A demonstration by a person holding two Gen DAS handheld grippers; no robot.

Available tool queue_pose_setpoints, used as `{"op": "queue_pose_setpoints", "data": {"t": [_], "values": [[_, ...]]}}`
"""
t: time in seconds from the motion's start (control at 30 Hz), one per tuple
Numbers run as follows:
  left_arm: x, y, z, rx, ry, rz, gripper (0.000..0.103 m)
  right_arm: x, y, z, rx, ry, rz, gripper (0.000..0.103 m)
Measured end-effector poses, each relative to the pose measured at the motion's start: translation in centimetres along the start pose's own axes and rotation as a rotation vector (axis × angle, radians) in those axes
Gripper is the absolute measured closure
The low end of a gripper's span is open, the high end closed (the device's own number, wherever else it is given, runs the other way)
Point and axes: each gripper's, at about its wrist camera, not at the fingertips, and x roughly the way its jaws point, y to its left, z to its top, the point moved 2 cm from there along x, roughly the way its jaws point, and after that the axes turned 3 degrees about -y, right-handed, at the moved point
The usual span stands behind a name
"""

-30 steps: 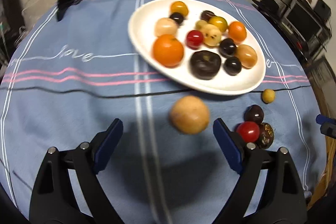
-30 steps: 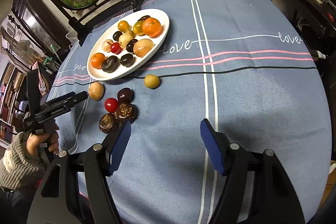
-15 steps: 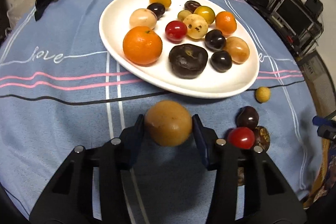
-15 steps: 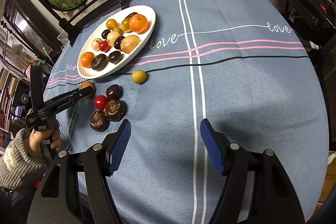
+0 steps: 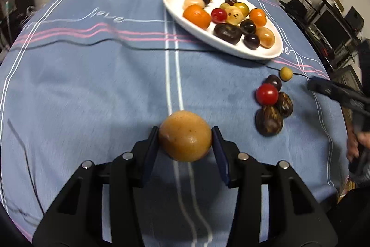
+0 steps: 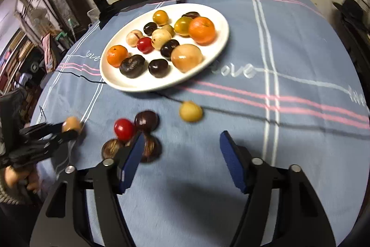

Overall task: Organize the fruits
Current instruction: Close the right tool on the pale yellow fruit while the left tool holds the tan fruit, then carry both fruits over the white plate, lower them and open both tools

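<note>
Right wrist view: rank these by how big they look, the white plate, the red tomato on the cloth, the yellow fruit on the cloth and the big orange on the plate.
1. white plate
2. big orange
3. yellow fruit and red tomato: they look about alike, and motion blur makes ranking them unsure.

Both wrist views down onto plate [image 5: 233,50]

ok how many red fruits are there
2. One red fruit lies on the white plate; the second red fruit sits on the blue cloth against dark fruits. None looks hidden.
</note>
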Motion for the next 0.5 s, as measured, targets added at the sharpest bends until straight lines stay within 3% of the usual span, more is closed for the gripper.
{"op": "queue_pose_setpoints", "data": {"t": [0.27, 0.5], "values": [[-1.7, 0.5, -2.2, -0.055, -0.007, 0.041, 0.057, 2.8, -0.5, 1.7, -0.023, 0.020, 0.012, 0.052], [-2.4, 0.5, -3.5, -0.077, 0.000, 0.064, 0.057, 4.5, 0.0, 1.4, -0.062, 0.048, 0.011, 0.075]]}}
